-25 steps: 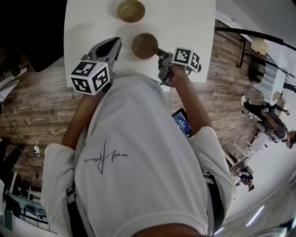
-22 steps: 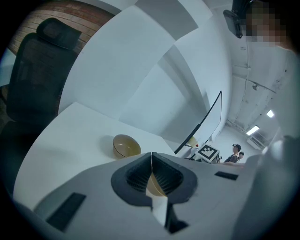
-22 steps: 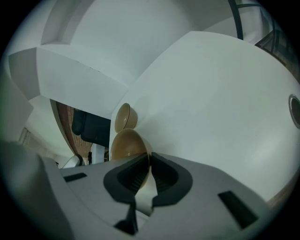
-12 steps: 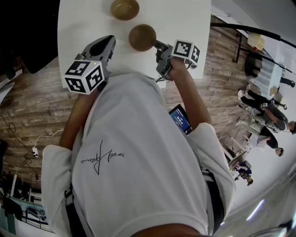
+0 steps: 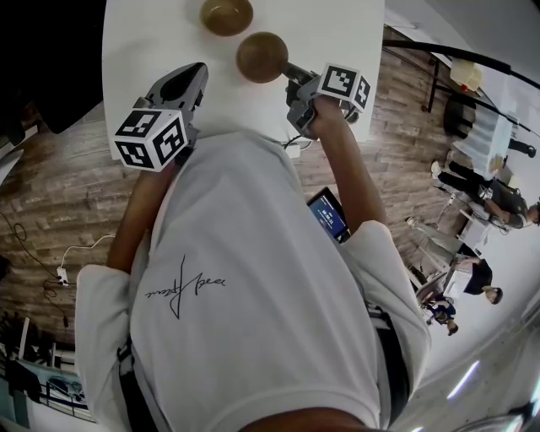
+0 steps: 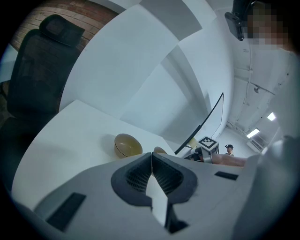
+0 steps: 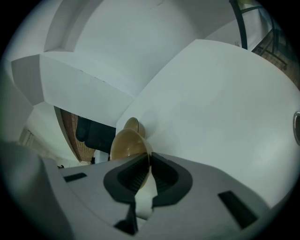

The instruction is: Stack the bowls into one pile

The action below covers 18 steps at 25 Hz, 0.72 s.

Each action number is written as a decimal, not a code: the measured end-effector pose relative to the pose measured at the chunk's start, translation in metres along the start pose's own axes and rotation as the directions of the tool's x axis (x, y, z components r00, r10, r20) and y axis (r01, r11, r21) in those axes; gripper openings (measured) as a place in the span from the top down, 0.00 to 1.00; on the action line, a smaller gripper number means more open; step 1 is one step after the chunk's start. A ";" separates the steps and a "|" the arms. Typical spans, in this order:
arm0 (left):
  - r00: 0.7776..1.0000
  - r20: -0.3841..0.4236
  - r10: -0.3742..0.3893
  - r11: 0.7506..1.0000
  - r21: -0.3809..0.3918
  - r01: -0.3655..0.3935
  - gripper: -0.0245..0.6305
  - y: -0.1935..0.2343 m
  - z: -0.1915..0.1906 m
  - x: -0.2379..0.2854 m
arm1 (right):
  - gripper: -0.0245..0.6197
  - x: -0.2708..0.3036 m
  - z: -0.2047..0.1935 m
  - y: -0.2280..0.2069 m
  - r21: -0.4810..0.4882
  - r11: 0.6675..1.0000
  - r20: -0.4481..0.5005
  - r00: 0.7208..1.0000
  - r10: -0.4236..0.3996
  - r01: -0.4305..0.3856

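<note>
**Rim pinch is the weak point for this stack**

The right gripper (image 7: 149, 158) has its jaws clamped on the rim of the held bowl (image 7: 127, 145), with only a thin edge between the pads. In the head view the held bowl (image 5: 261, 56) shows its brown outer side, so it appears to hang tilted from that one pinch. It sits just short of the far bowl (image 5: 226, 15), which stands upright and empty on the table (image 5: 152, 42). The two bowls are near each other but not touching.

The left gripper (image 6: 151, 155) has its jaws pressed together on nothing. It hangs over the near part of the table, well short of either bowl.

Risks as I read them:
- The bowl may pivot in the pads. A one-sided rim grip lets the weight swing it, and a jerk on the way over could slip it out.
- A tilted approach would bring the low edge down on the far bowl's rim first, not inside it. That would tip or shove the far bowl.
- Nothing braces the far bowl — a nudge would slide it on the smooth tabletop. I can't tell how much table lies beyond it.
- Letting go before the bowl seats could make it drop, bounce and end up beside the far bowl rather than nested.

Levelling the bowl before lowering looks like the fix.
</note>
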<state>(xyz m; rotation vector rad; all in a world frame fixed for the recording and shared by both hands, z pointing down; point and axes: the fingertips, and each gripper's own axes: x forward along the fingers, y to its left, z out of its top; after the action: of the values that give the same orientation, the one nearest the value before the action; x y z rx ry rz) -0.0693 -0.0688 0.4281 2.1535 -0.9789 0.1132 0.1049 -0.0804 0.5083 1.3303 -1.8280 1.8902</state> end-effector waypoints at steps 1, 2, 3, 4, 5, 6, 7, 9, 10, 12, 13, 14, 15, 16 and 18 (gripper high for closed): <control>1.000 0.000 0.001 1.000 -0.002 -0.001 0.96 0.000 0.000 0.000 | 0.91 0.000 0.002 0.002 -0.002 1.000 0.003 1.000 0.002 -0.002; 1.000 0.001 0.001 1.000 -0.004 -0.001 0.96 0.001 0.000 0.000 | 0.91 0.001 0.005 0.003 -0.005 1.000 0.004 1.000 0.003 -0.003; 1.000 0.001 0.001 1.000 -0.006 -0.001 0.96 0.001 0.000 -0.001 | 0.91 0.002 0.007 0.006 -0.010 1.000 0.006 1.000 0.005 -0.005; 1.000 0.002 0.001 1.000 -0.007 -0.001 0.96 0.002 0.000 -0.001 | 0.91 0.003 0.009 0.008 -0.014 1.000 0.008 1.000 0.008 -0.008; 1.000 0.002 0.002 1.000 -0.008 -0.002 0.96 0.002 0.000 -0.002 | 0.91 0.004 0.011 0.011 -0.018 1.000 0.009 1.000 0.011 -0.011; 1.000 0.003 0.003 1.000 -0.009 -0.002 0.96 0.003 0.000 -0.002 | 0.91 0.005 0.013 0.014 -0.021 1.000 0.011 1.000 0.015 -0.015; 1.000 0.005 0.003 1.000 -0.010 -0.003 0.96 0.003 0.000 -0.002 | 0.91 0.006 0.014 0.016 -0.025 1.000 0.012 1.000 0.018 -0.018; 1.000 0.009 0.006 1.000 -0.012 -0.006 0.96 0.004 0.000 -0.003 | 0.91 0.009 0.018 0.020 -0.039 0.999 0.011 1.000 0.023 -0.023; 1.000 0.011 0.008 1.000 -0.012 -0.007 0.96 0.004 0.001 -0.003 | 0.91 0.011 0.019 0.022 -0.049 0.999 0.009 1.000 0.024 -0.024; 1.000 0.011 0.010 1.000 -0.015 -0.010 0.96 0.007 0.001 -0.003 | 0.91 0.016 0.022 0.028 -0.063 0.998 0.004 1.000 0.028 -0.027; 1.000 0.010 0.010 1.000 -0.018 -0.010 0.96 0.008 0.001 -0.004 | 0.91 0.018 0.023 0.031 -0.064 0.997 0.003 1.000 0.030 -0.030; 1.000 0.009 0.010 1.000 -0.021 -0.010 0.96 0.010 0.001 -0.004 | 0.91 0.021 0.024 0.034 -0.064 0.997 0.002 0.999 0.033 -0.033; 1.000 0.009 0.011 1.000 -0.023 -0.011 0.96 0.010 0.001 -0.005 | 0.91 0.023 0.025 0.036 -0.063 0.997 0.001 0.999 0.035 -0.035; 1.000 0.010 0.013 1.000 -0.025 -0.013 0.96 0.010 0.001 -0.005 | 0.91 0.024 0.025 0.037 -0.064 0.997 0.000 0.999 0.037 -0.037; 1.000 0.013 0.016 0.999 -0.028 -0.016 0.96 0.008 0.000 -0.005 | 0.91 0.025 0.026 0.039 -0.067 0.997 -0.004 0.999 0.041 -0.041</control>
<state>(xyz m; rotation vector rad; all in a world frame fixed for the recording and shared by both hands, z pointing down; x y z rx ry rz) -0.0784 -0.0686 0.4312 2.1239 -1.0000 0.0927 0.0760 -0.1220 0.4944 1.2779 -1.9138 1.8326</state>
